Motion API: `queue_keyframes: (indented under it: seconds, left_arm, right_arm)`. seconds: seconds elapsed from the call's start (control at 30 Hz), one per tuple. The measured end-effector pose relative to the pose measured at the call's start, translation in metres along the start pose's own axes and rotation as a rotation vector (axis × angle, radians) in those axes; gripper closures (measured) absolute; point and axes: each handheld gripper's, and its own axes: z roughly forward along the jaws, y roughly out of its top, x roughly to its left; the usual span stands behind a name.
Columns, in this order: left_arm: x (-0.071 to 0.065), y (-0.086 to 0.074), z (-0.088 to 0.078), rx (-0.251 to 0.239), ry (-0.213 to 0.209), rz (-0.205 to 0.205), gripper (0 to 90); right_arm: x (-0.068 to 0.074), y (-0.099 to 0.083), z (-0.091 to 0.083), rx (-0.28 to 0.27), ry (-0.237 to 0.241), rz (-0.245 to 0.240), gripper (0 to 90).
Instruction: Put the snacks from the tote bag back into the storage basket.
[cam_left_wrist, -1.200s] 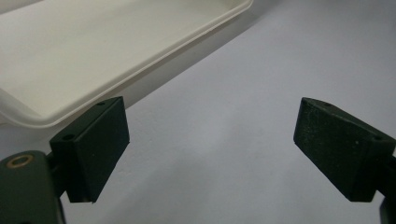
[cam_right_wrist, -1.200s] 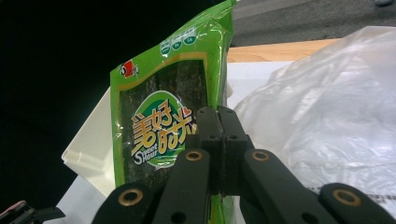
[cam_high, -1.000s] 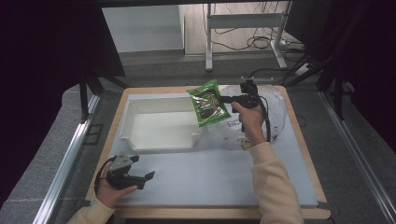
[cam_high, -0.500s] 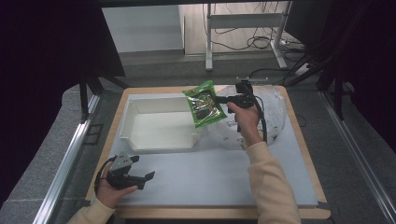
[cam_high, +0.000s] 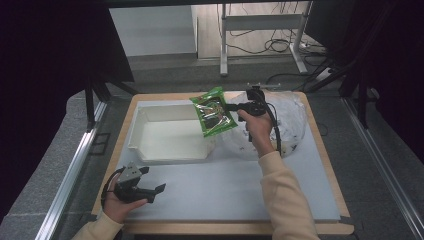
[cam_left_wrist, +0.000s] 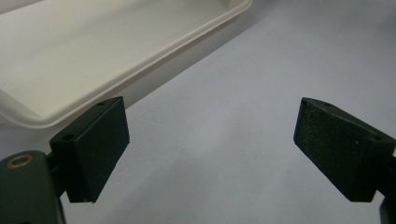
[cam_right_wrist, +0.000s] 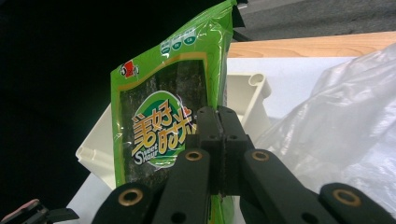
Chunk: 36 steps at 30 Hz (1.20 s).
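Note:
A green snack packet (cam_high: 213, 111) with a dark window and yellow lettering (cam_right_wrist: 168, 116) hangs in the air over the right end of the white tray (cam_high: 150, 145). My right gripper (cam_high: 233, 107) is shut on the packet's edge, its jaws pressed together (cam_right_wrist: 218, 140) in the right gripper view. My left gripper (cam_high: 155, 190) rests low on the mat near the front left corner, jaws wide apart with nothing between them (cam_left_wrist: 210, 144). The tray's rim (cam_left_wrist: 140, 70) lies just beyond it.
A crumpled clear plastic bag (cam_high: 287, 120) lies on the mat right of the tray, under my right hand (cam_right_wrist: 345, 126). The pale mat (cam_high: 225, 185) covers a wooden table (cam_high: 320, 150). Metal rails (cam_high: 65, 175) flank the table.
My right gripper has carried the green packet a little to the left, from beside the plastic bag to over the tray's right end. The left gripper has stayed put.

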Motion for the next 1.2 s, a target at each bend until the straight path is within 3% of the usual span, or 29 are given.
queue_keyframes:
  seconds: [0.5,1.2]
  left_arm:
    - [0.0,0.0,0.0,-0.004,-0.004,-0.004,10.4]
    - [0.0,0.0,0.0,-0.008,-0.007,-0.018,10.4]
  right_arm:
    - [0.014,0.0,0.022,0.028,0.024,-0.008,90.0]
    - [0.036,-0.013,0.065,0.084,0.031,-0.024,90.0]
